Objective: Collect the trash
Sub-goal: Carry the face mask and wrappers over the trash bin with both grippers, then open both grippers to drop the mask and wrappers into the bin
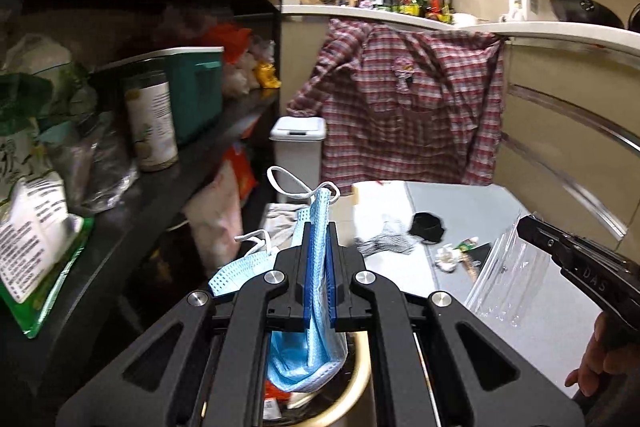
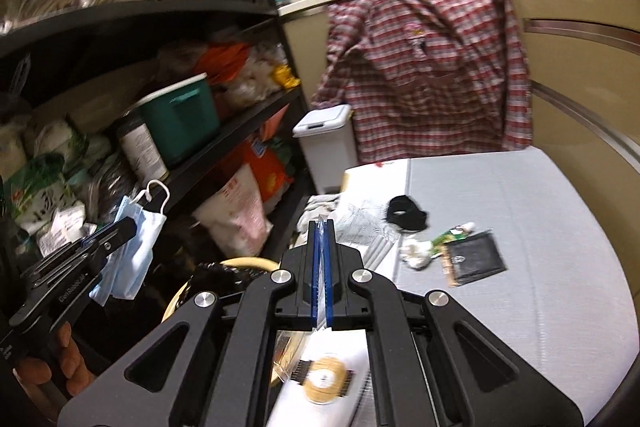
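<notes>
left gripper (image 1: pixel 319 239): black linkage arms; round silver screws; blue pads
right gripper (image 2: pixel 321 235): same build; white lettering on side

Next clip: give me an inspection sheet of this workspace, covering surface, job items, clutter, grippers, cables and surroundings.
Surface: grey mat on the floor, mostly bare.
Job's things: light blue face mask; clear plastic bag; round beige bin below the grippers, part hidden.
Clutter: crumpled white tissue, black flat pouch, black cloth piece, green-and-white wrapper, all lying on the mat.
Grippers: left gripper shut on the face mask; right gripper shut on the clear plastic bag.
Cables: nothing seen.
Surroundings: black shelf rack full of packets; white lidded bin; red plaid shirt hanging from the counter.
</notes>
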Demonstrator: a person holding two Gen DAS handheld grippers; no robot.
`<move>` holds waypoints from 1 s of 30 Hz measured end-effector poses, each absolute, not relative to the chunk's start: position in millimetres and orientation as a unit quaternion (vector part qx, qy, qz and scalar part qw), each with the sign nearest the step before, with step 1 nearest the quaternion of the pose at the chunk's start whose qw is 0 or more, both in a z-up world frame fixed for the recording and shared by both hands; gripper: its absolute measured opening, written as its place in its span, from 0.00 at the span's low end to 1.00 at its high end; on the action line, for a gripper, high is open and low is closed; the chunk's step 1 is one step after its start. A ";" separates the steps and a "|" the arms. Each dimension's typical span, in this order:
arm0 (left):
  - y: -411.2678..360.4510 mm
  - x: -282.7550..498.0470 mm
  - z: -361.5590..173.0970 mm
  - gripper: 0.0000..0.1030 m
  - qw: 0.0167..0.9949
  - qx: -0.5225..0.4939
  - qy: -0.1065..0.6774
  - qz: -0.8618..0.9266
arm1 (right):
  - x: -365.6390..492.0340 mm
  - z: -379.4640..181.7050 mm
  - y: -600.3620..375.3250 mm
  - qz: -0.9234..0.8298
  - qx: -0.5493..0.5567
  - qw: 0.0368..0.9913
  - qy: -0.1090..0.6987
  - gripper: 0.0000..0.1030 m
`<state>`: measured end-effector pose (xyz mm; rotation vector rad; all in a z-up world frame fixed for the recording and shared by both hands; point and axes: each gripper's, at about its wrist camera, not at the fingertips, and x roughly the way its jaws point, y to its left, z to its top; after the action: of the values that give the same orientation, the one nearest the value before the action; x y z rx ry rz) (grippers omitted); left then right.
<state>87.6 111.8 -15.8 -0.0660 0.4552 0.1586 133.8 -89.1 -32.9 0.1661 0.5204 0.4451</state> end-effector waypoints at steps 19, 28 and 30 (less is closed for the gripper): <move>181.6 110.9 -62.3 0.05 0.939 -0.043 0.290 0.179 | 146.8 -72.7 32.4 0.300 0.023 0.903 0.306 0.02; 183.1 116.8 -66.7 0.05 0.934 -0.007 0.293 0.202 | 158.2 -86.2 55.5 0.304 0.011 0.894 0.328 0.02; 183.7 117.3 -67.1 0.05 0.934 -0.004 0.294 0.205 | 160.2 -89.0 59.9 0.306 0.009 0.892 0.333 0.02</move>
<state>117.3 183.7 -67.1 -0.0085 0.6008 0.4192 160.2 59.9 -89.0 0.0187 0.6919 0.6362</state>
